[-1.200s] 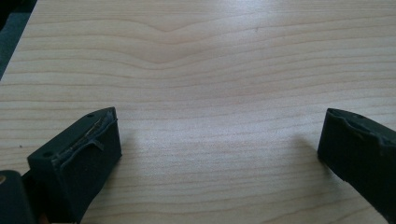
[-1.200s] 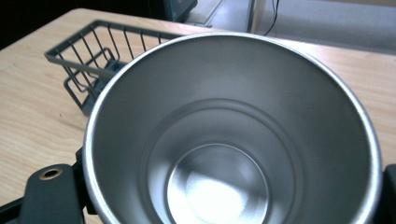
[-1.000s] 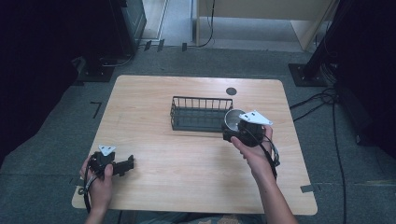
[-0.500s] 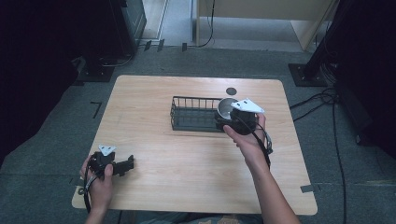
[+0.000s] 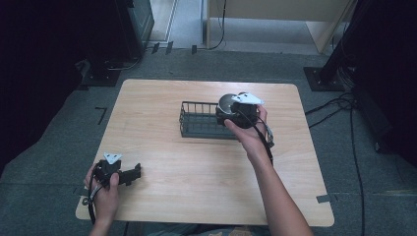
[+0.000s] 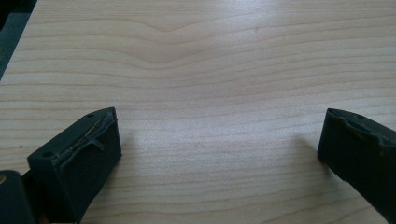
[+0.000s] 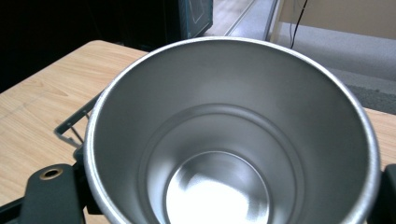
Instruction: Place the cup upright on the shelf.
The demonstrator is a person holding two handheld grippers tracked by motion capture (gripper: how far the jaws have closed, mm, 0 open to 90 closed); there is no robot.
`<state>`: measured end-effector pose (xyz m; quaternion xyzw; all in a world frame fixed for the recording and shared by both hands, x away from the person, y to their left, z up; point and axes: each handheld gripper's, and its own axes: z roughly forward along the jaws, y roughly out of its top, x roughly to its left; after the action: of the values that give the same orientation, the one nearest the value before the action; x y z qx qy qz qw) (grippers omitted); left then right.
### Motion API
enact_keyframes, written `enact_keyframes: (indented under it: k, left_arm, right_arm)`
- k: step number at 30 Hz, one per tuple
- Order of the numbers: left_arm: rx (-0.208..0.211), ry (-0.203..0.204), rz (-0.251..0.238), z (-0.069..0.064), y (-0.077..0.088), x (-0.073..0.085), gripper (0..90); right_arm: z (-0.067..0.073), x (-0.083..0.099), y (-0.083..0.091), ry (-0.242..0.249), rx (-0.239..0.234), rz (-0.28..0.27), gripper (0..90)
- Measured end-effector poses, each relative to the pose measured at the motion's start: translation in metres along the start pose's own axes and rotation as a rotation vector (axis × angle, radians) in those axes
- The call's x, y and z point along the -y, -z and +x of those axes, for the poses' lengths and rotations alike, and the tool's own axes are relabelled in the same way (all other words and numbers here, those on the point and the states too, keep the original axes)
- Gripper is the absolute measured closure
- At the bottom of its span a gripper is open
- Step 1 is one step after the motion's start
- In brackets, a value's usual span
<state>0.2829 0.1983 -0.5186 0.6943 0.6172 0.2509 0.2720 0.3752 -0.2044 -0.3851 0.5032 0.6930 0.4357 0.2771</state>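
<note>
A shiny steel cup (image 5: 226,102) is gripped in my right gripper (image 5: 231,112), which a hand holds above the right end of a black wire basket (image 5: 199,122). In the right gripper view the cup (image 7: 224,140) has its open mouth turned toward the camera, and it is empty. A black jaw presses against each side of it, and a corner of the basket (image 7: 72,128) shows behind on the left. My left gripper (image 5: 132,173) rests near the table's front left edge. Its jaws stand wide apart over bare wood, so the left gripper (image 6: 219,149) is open and holds nothing.
The light wooden table (image 5: 167,196) has bare room in front of the basket and to its left. A small dark disc (image 5: 242,94) lies just behind the cup. Cables (image 5: 339,105) run across the grey floor to the right of the table.
My right gripper has carried the cup away from the person and leftward, from beside the basket's right end to above it. The left gripper has stayed put.
</note>
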Motion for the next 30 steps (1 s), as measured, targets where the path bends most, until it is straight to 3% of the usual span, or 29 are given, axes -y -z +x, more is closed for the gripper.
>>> enact_keyframes:
  k: [6,14,30]
  left_arm:
    - [0.000,0.001,-0.001,0.000,0.000,0.000,0.0]
    - [0.000,0.001,0.000,0.000,0.000,0.000,0.0]
    - [0.000,0.001,-0.001,0.000,0.000,0.000,0.0]
  right_arm:
    - [-0.002,-0.003,-0.020,-0.023,0.010,0.011,17.8]
    - [-0.003,0.002,-0.039,-0.020,0.017,0.047,17.8]
    - [-0.009,0.008,-0.060,-0.032,0.032,0.070,18.2]
